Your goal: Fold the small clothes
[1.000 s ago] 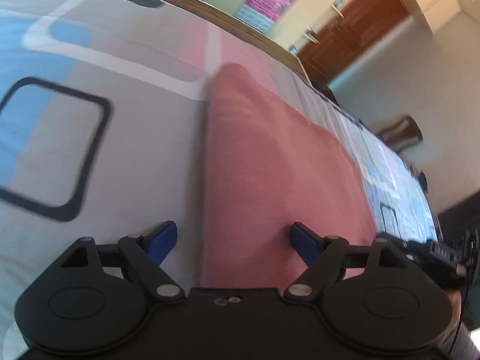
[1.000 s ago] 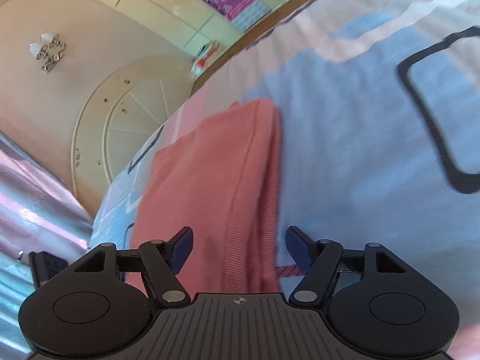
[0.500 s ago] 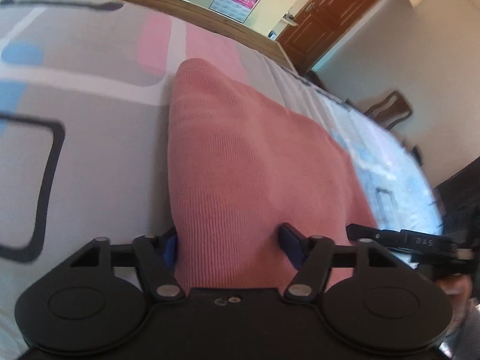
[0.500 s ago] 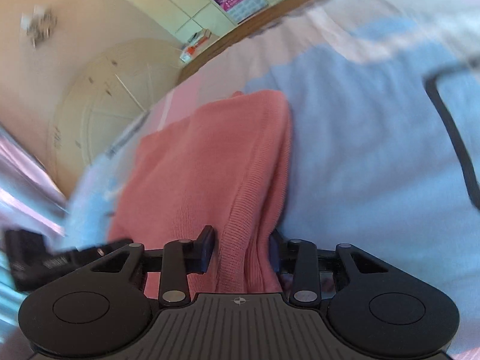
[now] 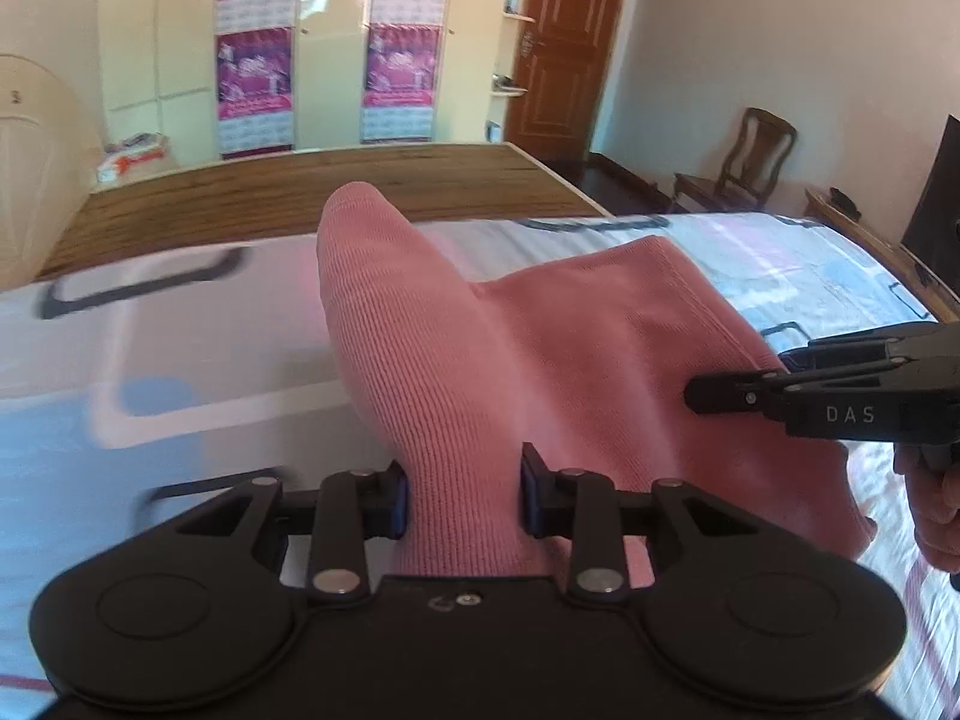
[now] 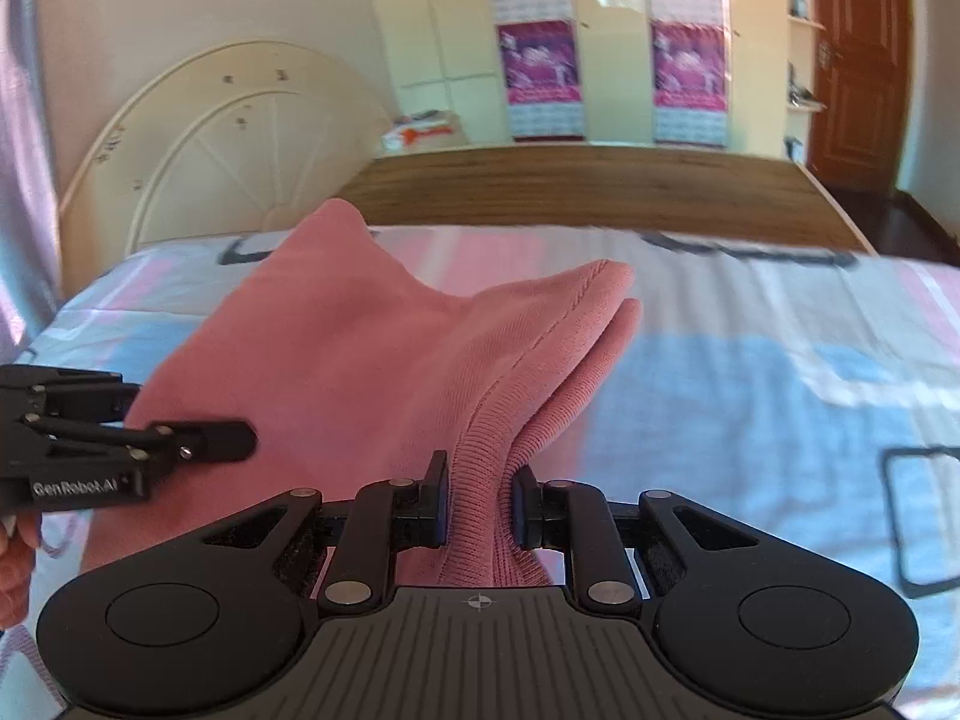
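- Left gripper (image 5: 462,495) and right gripper (image 6: 479,504) each pinched a near corner of the pink knit garment (image 5: 540,360) in their fingers, lifted above the bed (image 5: 180,360).
- Likely mid-fold; next, carry both corners forward evenly onto the far edge.

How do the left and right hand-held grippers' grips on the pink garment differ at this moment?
The left hand-held gripper clamps a smooth, wide fold of the pink garment; the right hand-held gripper pinches a narrower bunch at the ribbed hem. Both are shut on cloth, lifting it off the bed.

The right claw (image 6: 479,507) pinches the pink garment's (image 6: 360,360) ribbed edge (lifted above the bedsheet (image 6: 750,372)).
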